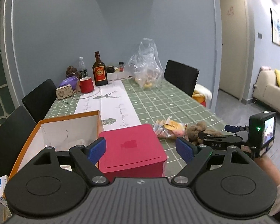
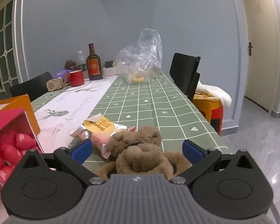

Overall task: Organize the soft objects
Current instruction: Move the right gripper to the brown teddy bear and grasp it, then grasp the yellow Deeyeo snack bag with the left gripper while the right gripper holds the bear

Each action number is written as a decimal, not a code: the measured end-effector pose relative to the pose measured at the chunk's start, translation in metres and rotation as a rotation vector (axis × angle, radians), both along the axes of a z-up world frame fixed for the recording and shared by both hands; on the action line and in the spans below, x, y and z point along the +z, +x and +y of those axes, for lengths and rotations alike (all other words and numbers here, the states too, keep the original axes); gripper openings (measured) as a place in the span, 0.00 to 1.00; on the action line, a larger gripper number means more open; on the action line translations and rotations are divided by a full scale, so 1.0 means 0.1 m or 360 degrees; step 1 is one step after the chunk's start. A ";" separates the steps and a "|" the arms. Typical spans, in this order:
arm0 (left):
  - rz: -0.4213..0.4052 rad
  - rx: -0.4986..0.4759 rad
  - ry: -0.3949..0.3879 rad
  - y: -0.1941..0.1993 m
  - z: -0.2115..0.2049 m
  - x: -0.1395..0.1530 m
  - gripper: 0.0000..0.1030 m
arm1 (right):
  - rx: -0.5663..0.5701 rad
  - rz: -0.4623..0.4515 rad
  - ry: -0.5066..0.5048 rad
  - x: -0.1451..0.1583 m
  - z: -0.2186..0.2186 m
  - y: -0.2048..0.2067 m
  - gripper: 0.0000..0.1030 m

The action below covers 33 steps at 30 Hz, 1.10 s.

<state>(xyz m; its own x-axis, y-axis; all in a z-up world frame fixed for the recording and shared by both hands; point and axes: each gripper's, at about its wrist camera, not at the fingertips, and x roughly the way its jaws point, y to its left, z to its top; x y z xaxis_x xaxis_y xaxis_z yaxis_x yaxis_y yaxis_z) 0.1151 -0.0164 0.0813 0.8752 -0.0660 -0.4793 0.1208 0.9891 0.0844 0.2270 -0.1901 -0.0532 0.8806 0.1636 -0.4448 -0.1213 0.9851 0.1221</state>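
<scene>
Right now the right gripper (image 2: 137, 150) is hanging open around the brown plush toy (image 2: 140, 149) lying near the counter's (image 2: 158, 100) right edge; soft and light, it should squash, so pinching its plump middle looks safest, while the left gripper (image 1: 142, 149) is gaping empty over the red box (image 1: 132, 145).

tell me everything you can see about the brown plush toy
The brown plush toy is a fuzzy, soft-looking stuffed animal in lumpy folds, lying on the green checked tablecloth near the table's near edge. It sits between the open fingers of the right hand-held gripper, not visibly pinched. A clear snack packet with a yellow label lies against its far left side.
</scene>
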 end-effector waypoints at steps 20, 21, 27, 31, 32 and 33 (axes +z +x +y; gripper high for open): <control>0.0162 0.0007 0.0241 0.48 -0.74 -0.22 0.96 | -0.0025 0.0192 0.0065 -0.23 -0.16 0.11 0.97; 0.0176 0.0016 0.0250 0.50 -0.76 -0.23 0.95 | -0.0031 0.0197 0.0040 -0.23 -0.15 0.11 0.97; 0.0257 0.0027 0.0164 0.73 -0.86 -0.29 0.95 | 0.0076 0.0184 0.0020 -0.23 -0.07 0.08 0.85; 0.0286 0.0023 0.0160 0.89 -0.97 -0.27 0.95 | 0.0021 0.0211 0.0045 -0.25 -0.11 0.09 0.61; 0.0297 0.0018 0.0158 0.93 -1.00 -0.27 0.95 | 0.0019 0.0219 0.0065 -0.25 -0.13 0.09 0.61; 0.0305 0.0013 0.0159 0.98 -1.04 -0.26 0.95 | 0.0016 0.0224 0.0075 -0.26 -0.14 0.10 0.59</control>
